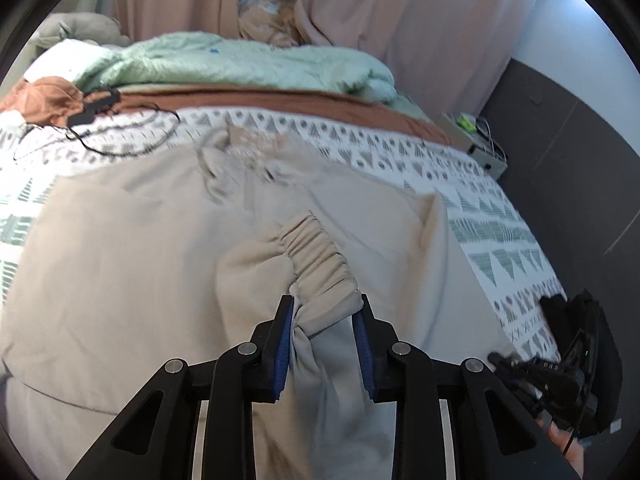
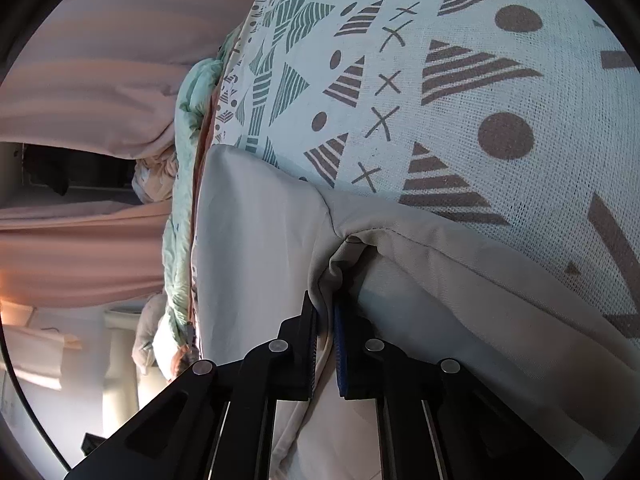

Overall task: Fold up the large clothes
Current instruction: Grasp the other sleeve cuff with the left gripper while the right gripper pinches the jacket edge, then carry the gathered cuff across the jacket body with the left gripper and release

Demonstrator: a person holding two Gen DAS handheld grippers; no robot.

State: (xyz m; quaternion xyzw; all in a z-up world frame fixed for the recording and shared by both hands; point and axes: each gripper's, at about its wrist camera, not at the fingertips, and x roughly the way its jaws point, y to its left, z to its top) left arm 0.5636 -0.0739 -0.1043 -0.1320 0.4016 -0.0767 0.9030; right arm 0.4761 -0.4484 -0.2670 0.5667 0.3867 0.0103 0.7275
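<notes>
Beige garment (image 1: pixel 132 248) spread wide across the patterned bedspread (image 1: pixel 492 232), collar end toward the far side of the bed. Left gripper (image 1: pixel 326 304) has the elastic cuff (image 1: pixel 320 264) bunched between its blue pads (image 1: pixel 281 354), jaws part-way in and pinching the fabric, the sleeve drawn over the garment's body. Right gripper (image 2: pixel 326 308), seen rolled on its side, is nipped narrow on a folded edge of the garment (image 2: pixel 256 240), cloth running right through between the fingers, with the bedspread (image 2: pixel 460 92) just beyond. In the left view the right gripper (image 1: pixel 560 376) shows at the bed's near right edge, dark and blurred. Behind: a mint quilt (image 1: pixel 224 64), a rust sheet (image 1: pixel 280 100), a black cable (image 1: pixel 100 120) and pink curtains (image 1: pixel 400 12).
</notes>
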